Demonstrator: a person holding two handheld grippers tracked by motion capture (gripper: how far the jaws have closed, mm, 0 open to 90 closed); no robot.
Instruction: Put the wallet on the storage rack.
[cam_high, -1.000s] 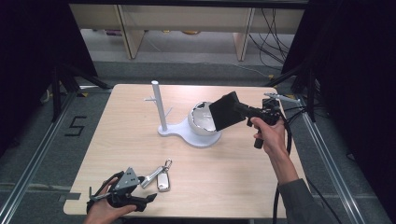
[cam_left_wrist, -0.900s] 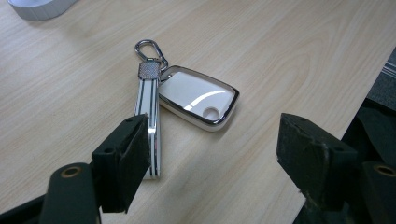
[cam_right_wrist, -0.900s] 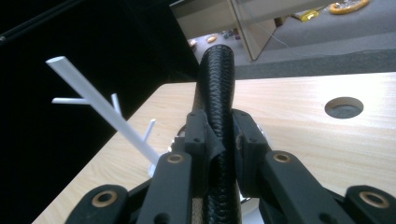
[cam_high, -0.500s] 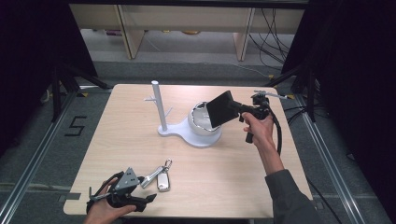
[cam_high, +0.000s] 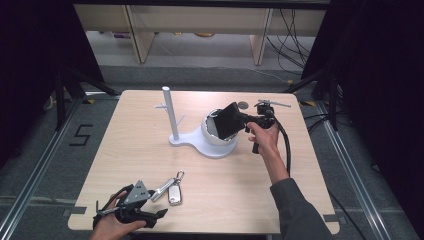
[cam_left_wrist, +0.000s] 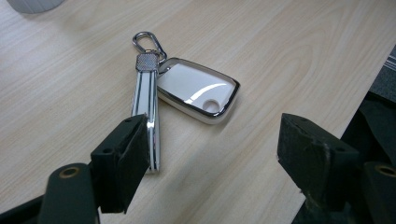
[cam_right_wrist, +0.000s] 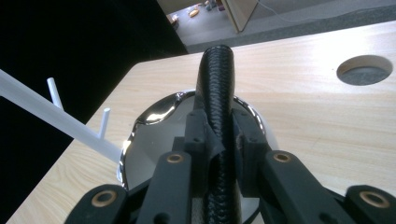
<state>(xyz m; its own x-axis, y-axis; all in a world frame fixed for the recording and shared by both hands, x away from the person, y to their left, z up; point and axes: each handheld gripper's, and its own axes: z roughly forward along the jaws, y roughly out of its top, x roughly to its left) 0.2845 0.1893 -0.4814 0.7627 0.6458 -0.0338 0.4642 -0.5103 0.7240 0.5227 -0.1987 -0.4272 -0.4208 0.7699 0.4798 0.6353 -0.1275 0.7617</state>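
Your right tool (cam_high: 235, 120) pinches a black braided strap (cam_right_wrist: 217, 93) over the shiny bowl (cam_right_wrist: 154, 140) at frame centre; keep that pinch firm and level. Your left tool (cam_high: 131, 202), jaws spread, sits lower left on the bench (cam_high: 310, 165). Centre the key fob (cam_left_wrist: 198, 91) and its metal strap (cam_left_wrist: 144, 112) between them before squeezing.

R gripper (cam_high: 239, 119) w/ black wallet (cam_high: 228, 120) moved left, now over the bowl (cam_high: 216, 136).
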